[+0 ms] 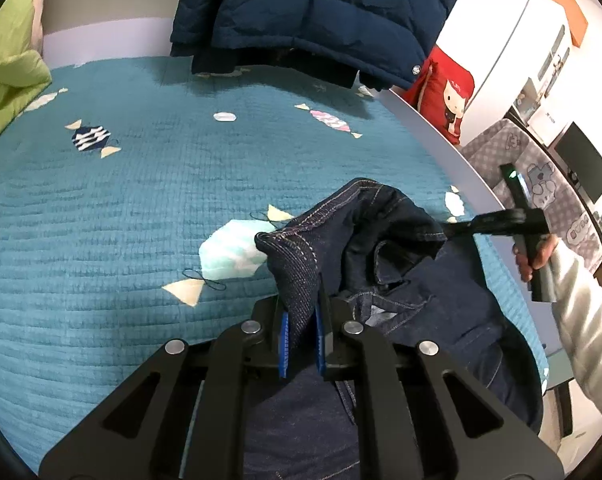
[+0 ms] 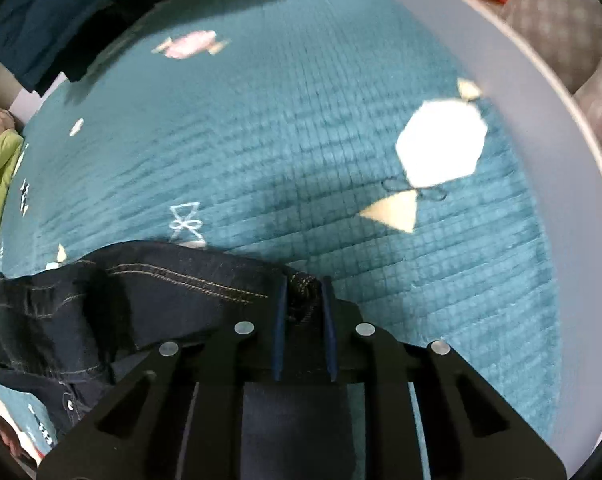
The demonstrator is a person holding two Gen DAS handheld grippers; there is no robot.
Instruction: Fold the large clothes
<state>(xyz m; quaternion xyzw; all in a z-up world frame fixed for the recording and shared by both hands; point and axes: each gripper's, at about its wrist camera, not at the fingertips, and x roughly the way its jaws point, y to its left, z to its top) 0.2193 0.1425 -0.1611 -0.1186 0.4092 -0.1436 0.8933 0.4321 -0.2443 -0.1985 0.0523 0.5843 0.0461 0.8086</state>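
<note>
- One pair of dark blue jeans is in play, lifted at the waistband and hanging in a bunch between two grippers above a teal quilted bedspread.
- Two grippers are counted, one in each of the person's hands.
- The left gripper is clamped tight on a stitched fold of the denim; the cloth rises from between its blue pads and drapes off to its right.
- The right gripper has its jaws drawn narrow, with a bunched bit of the waistband between the pads; the pads appear to press on it, and the rest of the jeans trails away to its left.
- The right gripper tilts steeply down at the bedspread; the left gripper slopes down more gently.
- In the left wrist view one hand with a pale sleeve grips the black handle of the other tool, off to the right of the left gripper and beyond the bunched denim.
- One navy puffer jacket hangs far ahead of the left gripper, over the bed's far edge.
- One green blanket lies far ahead to its left; one red cushion sits far ahead to its right.
</note>
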